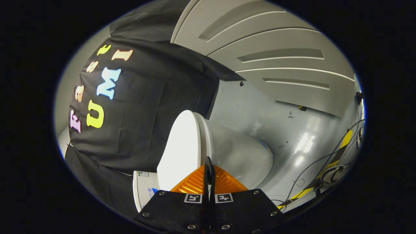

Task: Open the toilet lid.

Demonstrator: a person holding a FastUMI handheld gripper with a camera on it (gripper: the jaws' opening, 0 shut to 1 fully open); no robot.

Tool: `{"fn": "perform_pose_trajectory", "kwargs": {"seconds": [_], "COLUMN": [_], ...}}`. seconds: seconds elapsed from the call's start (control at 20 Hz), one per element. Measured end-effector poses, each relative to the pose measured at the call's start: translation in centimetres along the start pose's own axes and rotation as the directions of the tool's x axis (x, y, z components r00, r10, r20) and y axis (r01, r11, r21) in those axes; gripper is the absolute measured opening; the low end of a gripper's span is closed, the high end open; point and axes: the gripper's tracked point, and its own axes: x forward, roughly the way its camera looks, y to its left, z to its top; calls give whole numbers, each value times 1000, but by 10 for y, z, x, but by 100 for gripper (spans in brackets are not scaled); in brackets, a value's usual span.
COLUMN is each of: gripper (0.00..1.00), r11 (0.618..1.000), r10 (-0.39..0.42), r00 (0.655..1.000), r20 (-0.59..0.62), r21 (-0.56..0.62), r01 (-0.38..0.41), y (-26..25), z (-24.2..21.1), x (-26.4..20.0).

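White lid (182, 146) sits just ahead of your gripper (209, 162) — fingers closed together, holding nothing. You seem partway through lifting it — next, keep pushing the edge toward the tank (143, 188).

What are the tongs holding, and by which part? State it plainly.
Nothing, it seems. The tongs are closed together with no visible gap, their tips right at the edge of the toilet lid; whether they touch it cannot be told. The lid is not between them.
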Motion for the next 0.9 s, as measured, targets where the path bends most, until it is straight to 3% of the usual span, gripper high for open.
{"fn": "perform_pose_trajectory", "kwargs": {"seconds": [0.6, 0.9], "gripper": [0, 0], "r11": [968, 954], "r10": [-29, -10], "r00": [998, 996], "r20": [58, 94], "r21": [-248, -297], "r01": [42, 37], "y": [46, 79], "z": [13, 14], "x": [-24, -45]}}
